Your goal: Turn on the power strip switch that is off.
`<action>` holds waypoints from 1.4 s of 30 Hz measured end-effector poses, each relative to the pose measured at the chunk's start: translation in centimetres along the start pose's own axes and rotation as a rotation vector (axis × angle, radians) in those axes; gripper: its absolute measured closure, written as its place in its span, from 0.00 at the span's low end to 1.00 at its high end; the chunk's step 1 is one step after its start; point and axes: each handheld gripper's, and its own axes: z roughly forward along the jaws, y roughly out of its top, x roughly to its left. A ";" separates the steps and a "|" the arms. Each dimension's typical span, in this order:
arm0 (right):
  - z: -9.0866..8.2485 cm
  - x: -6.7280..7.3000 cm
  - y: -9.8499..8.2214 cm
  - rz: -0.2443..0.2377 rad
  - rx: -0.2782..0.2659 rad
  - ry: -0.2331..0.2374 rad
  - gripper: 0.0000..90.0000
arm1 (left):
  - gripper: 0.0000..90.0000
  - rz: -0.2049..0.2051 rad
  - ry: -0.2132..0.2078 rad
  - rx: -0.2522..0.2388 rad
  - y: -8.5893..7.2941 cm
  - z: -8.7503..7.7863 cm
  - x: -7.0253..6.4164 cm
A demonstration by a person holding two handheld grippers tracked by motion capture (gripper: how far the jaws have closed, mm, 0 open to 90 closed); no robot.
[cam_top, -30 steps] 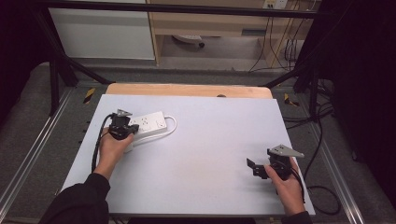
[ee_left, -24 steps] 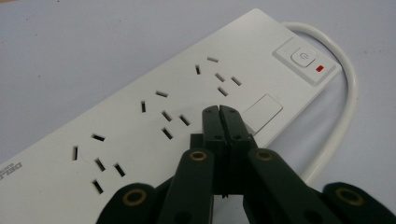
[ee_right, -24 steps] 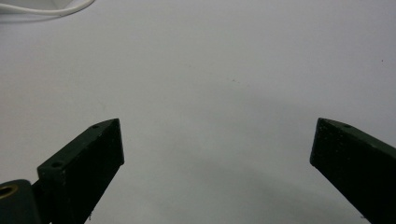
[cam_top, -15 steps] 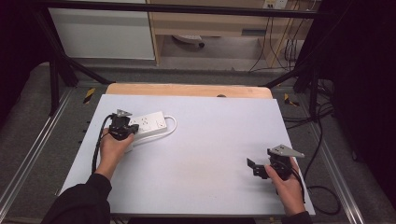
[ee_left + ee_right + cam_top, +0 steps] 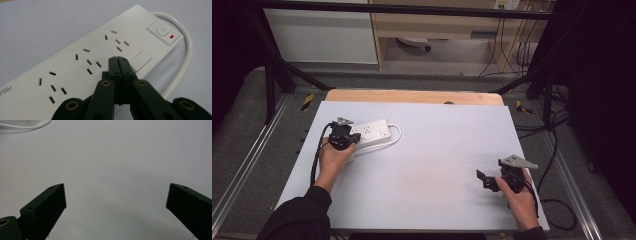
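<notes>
**Closed tool over the power strip**

The left tool (image 5: 117,60), jaws pressed together with nothing between them, hovers over the white power strip (image 5: 373,133) at the tabletop's (image 5: 432,150) left. Far right of the strip, the right tool (image 5: 486,179) stands spread wide.

The white plastic power strip (image 5: 82,62) ran off the left gripper view's lower left edge, its printed brand lettering cut short. Its white round cable (image 5: 183,62) vanished behind the pressed-together black jaws. Whether they touched the strip was unclear.
</notes>
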 end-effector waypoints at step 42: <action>0.0 -0.1 0.0 0.002 -0.001 -0.001 0.04 | 0.65 -0.049 0.007 -0.163 0.7 -0.9 0.2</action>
